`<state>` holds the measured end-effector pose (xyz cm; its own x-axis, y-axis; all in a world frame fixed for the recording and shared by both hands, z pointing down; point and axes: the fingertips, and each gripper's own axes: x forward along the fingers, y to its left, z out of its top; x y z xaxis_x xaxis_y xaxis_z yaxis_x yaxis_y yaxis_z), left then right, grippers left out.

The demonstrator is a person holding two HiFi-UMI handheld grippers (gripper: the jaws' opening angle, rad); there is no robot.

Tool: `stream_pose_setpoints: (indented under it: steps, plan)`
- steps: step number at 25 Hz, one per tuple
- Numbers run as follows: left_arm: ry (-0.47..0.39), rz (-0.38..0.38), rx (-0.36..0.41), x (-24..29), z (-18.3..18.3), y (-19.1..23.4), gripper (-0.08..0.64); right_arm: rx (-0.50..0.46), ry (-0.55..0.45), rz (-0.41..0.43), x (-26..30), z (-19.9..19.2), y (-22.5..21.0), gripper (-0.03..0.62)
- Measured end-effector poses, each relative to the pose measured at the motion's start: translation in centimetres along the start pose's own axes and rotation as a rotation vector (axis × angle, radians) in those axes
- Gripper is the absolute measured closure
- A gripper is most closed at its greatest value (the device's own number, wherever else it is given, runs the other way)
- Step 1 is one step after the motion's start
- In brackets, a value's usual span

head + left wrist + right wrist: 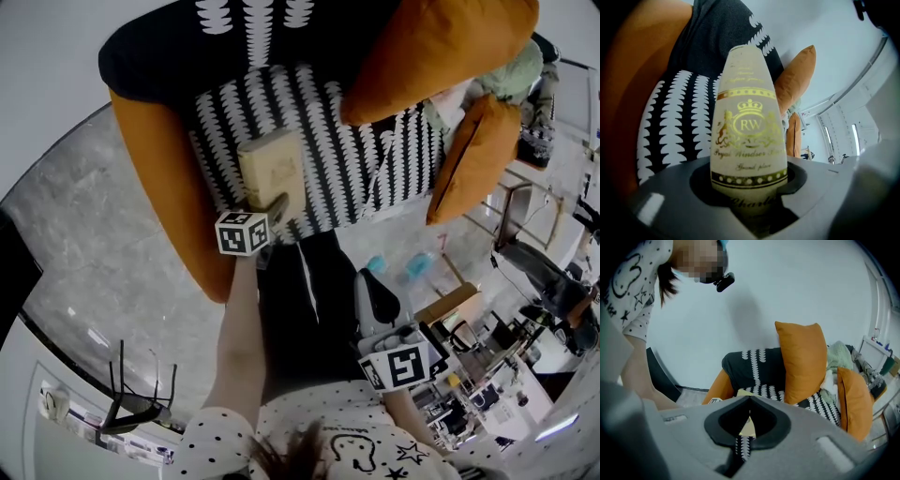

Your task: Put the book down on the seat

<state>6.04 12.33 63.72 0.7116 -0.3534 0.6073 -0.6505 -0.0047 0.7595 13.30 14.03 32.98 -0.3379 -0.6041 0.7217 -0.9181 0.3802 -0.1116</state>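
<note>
A cream book (272, 169) with gold print lies flat just over the black-and-white patterned seat (328, 122) of an orange-sided armchair; I cannot tell if it touches the seat. My left gripper (272, 208) is shut on the book's near edge. In the left gripper view the book (749, 131) fills the middle and runs down between the jaws of the left gripper (749, 197). My right gripper (370, 286) hangs back by the person's legs, shut, holding nothing. In the right gripper view a sliver of the book (746, 392) shows over the right gripper (749, 427).
A large orange cushion (441, 47) leans at the seat's right side, with a second one (473, 159) beyond it beside a heap of clothes (506, 80). Orange armrest (164, 178) on the left. Grey floor (84, 253) all round; cluttered tables (487, 375) at right.
</note>
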Motion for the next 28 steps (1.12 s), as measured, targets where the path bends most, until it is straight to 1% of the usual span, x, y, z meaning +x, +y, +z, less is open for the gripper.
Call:
stream_pose_setpoints:
  steps: [3, 8, 13, 15, 18, 24, 28]
  plan:
    - [0.012, -0.001, -0.010, 0.2, -0.5, 0.6, 0.336, -0.001, 0.009, 0.001, -0.2, -0.3, 0.6, 0.591]
    - [0.044, 0.004, -0.022, 1.3, -0.9, 0.7, 0.334, 0.007, 0.026, -0.003, -0.7, -0.7, -0.1, 0.591]
    - [0.038, -0.002, -0.033, 1.7, -0.8, 0.8, 0.334, 0.011, 0.037, 0.000, -0.8, -0.9, -0.1, 0.591]
    - [0.034, 0.007, -0.035, 1.5, -0.8, 1.2, 0.330, 0.011, 0.041, 0.003, -0.7, -1.0, 0.2, 0.591]
    - [0.029, 0.050, -0.025, 1.4, -0.6, 1.8, 0.311, 0.013, 0.045, 0.004, -0.7, -0.9, 0.3, 0.591]
    - [0.037, 0.195, 0.068, 0.8, -0.4, 3.6, 0.191, 0.014, 0.046, -0.002, -0.7, -0.7, -0.1, 0.591]
    - [0.032, 0.240, 0.116, 0.9, -0.3, 4.0, 0.164, 0.016, 0.055, -0.001, -0.3, -1.0, -0.2, 0.591]
